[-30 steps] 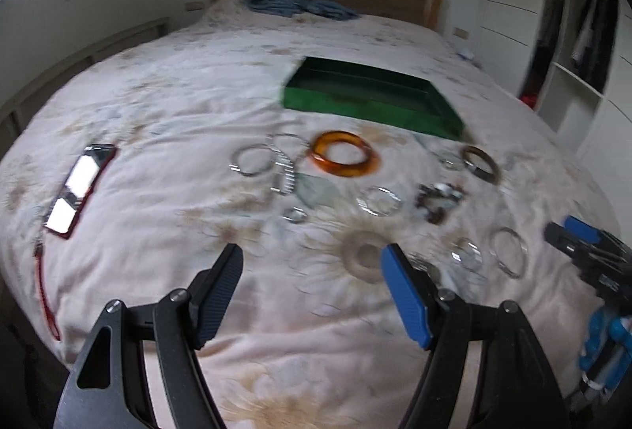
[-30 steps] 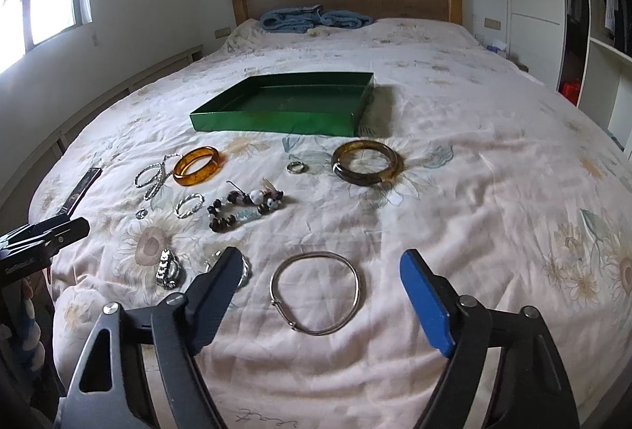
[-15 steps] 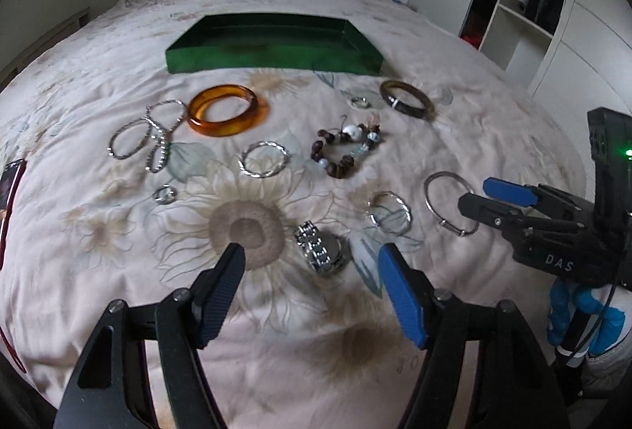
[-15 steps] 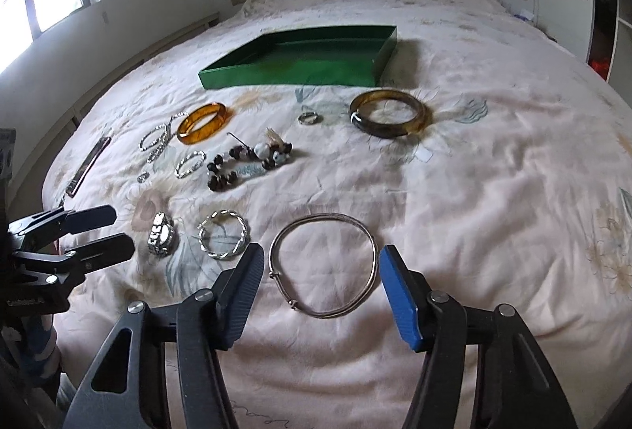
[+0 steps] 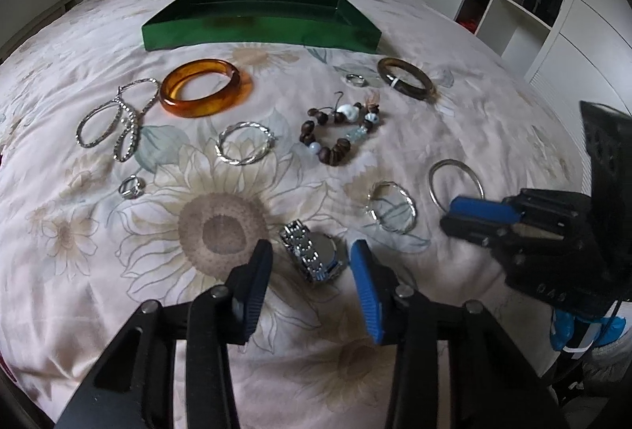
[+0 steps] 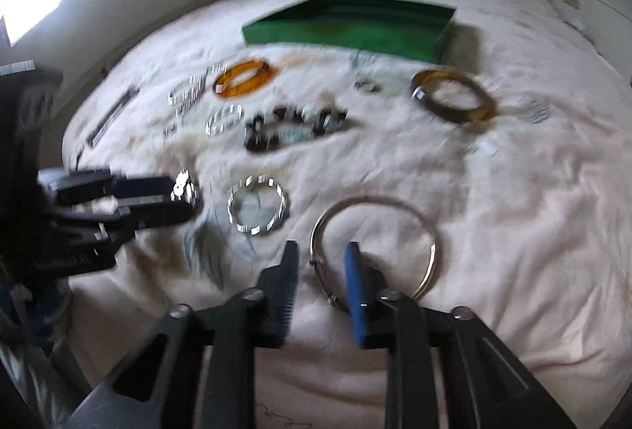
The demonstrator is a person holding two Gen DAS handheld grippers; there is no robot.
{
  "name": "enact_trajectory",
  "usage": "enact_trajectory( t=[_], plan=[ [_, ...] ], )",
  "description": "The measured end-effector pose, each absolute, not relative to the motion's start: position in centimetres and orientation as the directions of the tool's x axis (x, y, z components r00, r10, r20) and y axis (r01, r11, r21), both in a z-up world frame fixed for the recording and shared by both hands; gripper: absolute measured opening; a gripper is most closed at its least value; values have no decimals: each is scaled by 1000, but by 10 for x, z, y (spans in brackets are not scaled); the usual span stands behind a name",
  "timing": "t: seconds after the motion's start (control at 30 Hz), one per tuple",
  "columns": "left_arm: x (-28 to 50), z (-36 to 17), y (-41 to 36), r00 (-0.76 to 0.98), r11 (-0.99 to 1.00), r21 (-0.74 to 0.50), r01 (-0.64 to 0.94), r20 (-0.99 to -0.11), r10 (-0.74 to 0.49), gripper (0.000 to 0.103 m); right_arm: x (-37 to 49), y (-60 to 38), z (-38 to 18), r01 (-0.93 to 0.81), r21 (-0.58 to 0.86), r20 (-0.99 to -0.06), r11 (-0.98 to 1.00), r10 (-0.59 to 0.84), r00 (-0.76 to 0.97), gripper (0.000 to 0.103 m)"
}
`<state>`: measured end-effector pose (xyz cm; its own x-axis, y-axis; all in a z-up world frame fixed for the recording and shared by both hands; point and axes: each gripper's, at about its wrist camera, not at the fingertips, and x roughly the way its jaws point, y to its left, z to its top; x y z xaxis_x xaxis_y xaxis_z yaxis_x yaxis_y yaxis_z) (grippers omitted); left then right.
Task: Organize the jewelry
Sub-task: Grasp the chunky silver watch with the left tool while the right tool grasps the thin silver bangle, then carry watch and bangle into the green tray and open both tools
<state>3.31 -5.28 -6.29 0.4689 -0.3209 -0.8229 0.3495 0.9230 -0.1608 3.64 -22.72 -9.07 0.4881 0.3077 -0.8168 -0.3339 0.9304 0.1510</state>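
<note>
Bedroom with a wide bed under a pale sunflower-print cover, a wooden headboard behind and open wardrobe shelves to one side. Jewelry lies scattered across the cover in front of a shallow green tray, which looks empty.

Nearest the left tool is a silver watch with a metal link band, lying between the half-open jaws, which have just been closing. The pads stand either side of it and do not seem to press yet. It is probably the heaviest piece here, hard and slick, with a band that may flop; gripping across the case or the stiff part of the band seems safest.

The right tool has also just been closing and its jaws are now narrow. They straddle the near edge of a thin silver bangle, by what looks like its clasp. This view is blurred, so I cannot tell whether the pads touch the wire. The bangle looks light, rigid and slippery, and may swing or twist out of a pinch on so thin a wire.

Farther off lie an amber bangle, a dark bangle, a bead bracelet, twisted silver hoops and small rings. The soft cover will give under any downward push.
</note>
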Motion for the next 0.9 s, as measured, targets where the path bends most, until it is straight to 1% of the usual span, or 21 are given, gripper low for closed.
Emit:
enact_trajectory(
  t=[0.17,0.27,0.33,0.4,0.47,0.5,0.57,0.73,0.9],
  plan=[
    [40,-69,-58,445,925,-150,348,-842,-304,38,41,-216,-100,-403,123,-859,907,301,415,21],
    [45,-76,-59,425,928,-148,342,-856,-293,33,43,-216,-104,-411,122,-871,903,296,392,21],
    [47,-79,-58,416,928,-157,337,-860,-297,27,45,-214,-108,-414,126,-876,901,298,381,21],
    [48,-81,-56,408,927,-173,332,-860,-306,24,49,-213,-111,-417,134,-879,899,302,369,20],
    [48,-80,-56,407,926,-178,333,-859,-311,24,54,-211,-113,-414,135,-880,900,301,367,11],
    [47,-80,-56,410,926,-176,334,-858,-311,24,56,-212,-113,-410,141,-879,901,305,366,9],
    [46,-78,-55,415,927,-172,333,-856,-308,24,57,-215,-112,-400,161,-872,902,320,370,7],
    [40,-66,-53,449,928,-165,333,-838,-310,24,50,-226,-99,-370,201,-839,907,355,412,6],
    [36,-42,-45,498,928,-178,328,-802,-330,24,42,-236,-74,-341,227,-787,912,378,487,6]
  ],
)
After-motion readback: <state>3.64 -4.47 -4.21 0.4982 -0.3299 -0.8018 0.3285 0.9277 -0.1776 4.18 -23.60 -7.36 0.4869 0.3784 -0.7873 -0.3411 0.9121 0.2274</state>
